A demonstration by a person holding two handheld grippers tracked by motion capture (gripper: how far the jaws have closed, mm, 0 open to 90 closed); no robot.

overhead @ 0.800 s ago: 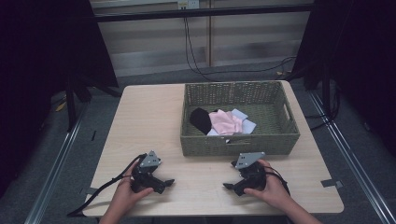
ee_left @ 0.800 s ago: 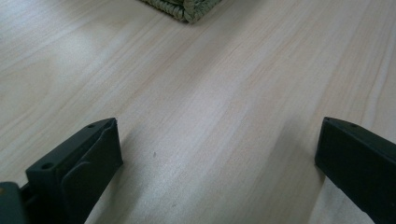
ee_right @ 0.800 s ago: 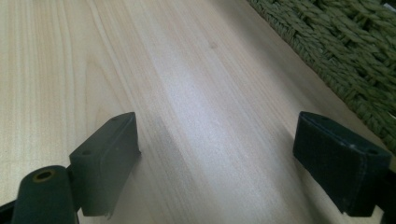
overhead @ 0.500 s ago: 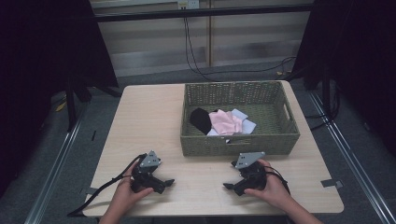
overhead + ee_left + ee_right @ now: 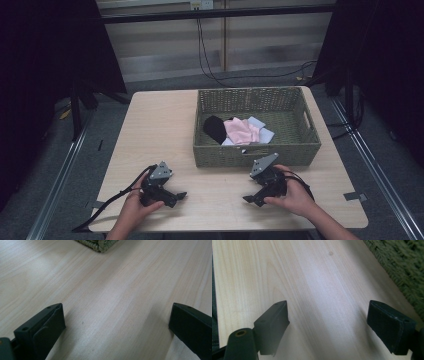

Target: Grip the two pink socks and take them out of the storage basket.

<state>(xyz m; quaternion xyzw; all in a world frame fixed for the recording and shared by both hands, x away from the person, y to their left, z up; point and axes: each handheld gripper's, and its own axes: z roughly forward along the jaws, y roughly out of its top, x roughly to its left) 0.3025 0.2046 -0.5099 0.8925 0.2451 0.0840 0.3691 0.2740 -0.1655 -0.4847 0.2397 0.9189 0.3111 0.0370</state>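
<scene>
- Left tongs (image 5: 176, 196) and right tongs (image 5: 248, 199) rest low on the worktop (image 5: 155, 125), both spread wide and holding nothing.
- The cloths (image 5: 240, 131), pink over black and white, lie in the woven basket (image 5: 310, 145), ahead of the tongs beyond its near wall.
- The right tongs sit just beside that wall, so probably the nearer reach; the pile's long axis runs left to right.

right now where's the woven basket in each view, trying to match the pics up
High view: the woven basket sits at the table's far right, beyond both grippers, cloths inside.
Left gripper view: only its near corner pokes in at the top edge, centre.
Right gripper view: its green woven wall runs down the upper right side.
Shared landmark: the light wooden table, whose grain shows under the open jaws in both gripper views.
</scene>
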